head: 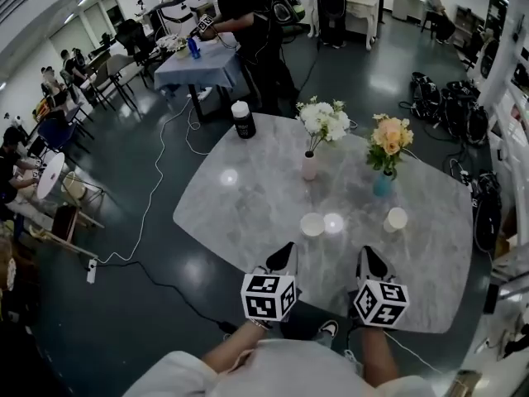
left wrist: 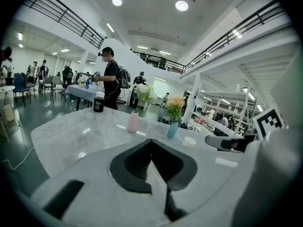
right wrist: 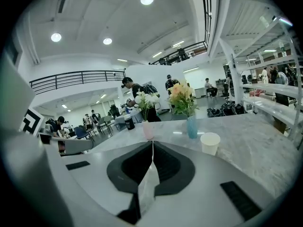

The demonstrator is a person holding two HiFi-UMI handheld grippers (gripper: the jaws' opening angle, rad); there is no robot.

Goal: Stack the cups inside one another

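The left cup (head: 312, 224) and the right cup (head: 397, 218) both stand on the grey marble table (head: 231, 213), with their open tops up. They are apart from each other, not one inside the other. A bright spot of light (head: 333, 222) shines on the table top just beside the left cup.

My left gripper (head: 285, 253) hangs over the near edge of the table, just short of the left cup. Its jaws are pressed together and there is nothing between them. My right gripper (head: 369, 256) hangs beside it, near the right cup but not touching it. Its jaws are pressed together too, and they hold nothing. In the right gripper view, the right cup stands a little to the right of where the jaws point.

Behind the cups stand two vases. The pink vase (head: 309, 165) holds white flowers (head: 324, 118). The blue-green vase (head: 382, 183) holds orange and yellow flowers (head: 391, 135), and it is close behind the right cup. A black jar with a white lid (head: 243, 120) stands at the far edge of the table.

Past my table, a person with a backpack (head: 248, 23) stands at a small table with a blue cloth (head: 202, 64).
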